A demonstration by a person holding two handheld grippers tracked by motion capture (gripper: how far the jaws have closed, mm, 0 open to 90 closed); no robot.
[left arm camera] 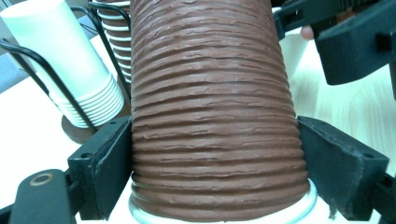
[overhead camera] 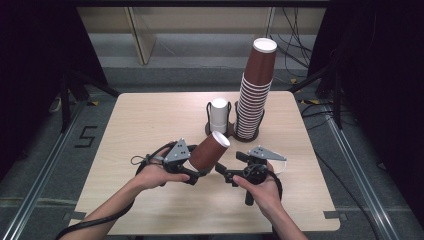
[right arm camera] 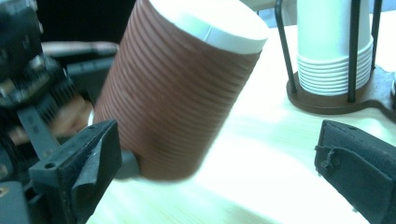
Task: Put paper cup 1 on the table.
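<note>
A: Nearest us, the left gripper (overhead camera: 196,175) clamps the brown ribbed cup (overhead camera: 209,151) near its rim, both jaws pressing its sides, the cup tilted above the table (overhead camera: 150,120) with its white base pointing up and away.

B: And the right gripper (overhead camera: 226,175)?

A: Just beside it, jaws spread wide, nothing between them. In the right gripper view the cup sits just past the one jaw, whether touching I cannot tell.

B: Farther back?

A: A wire holder (overhead camera: 220,131) with the short stack of white cups (overhead camera: 218,116), upside down. Right next to it, the tall stack of brown cups (overhead camera: 254,92), leaning slightly.
</note>
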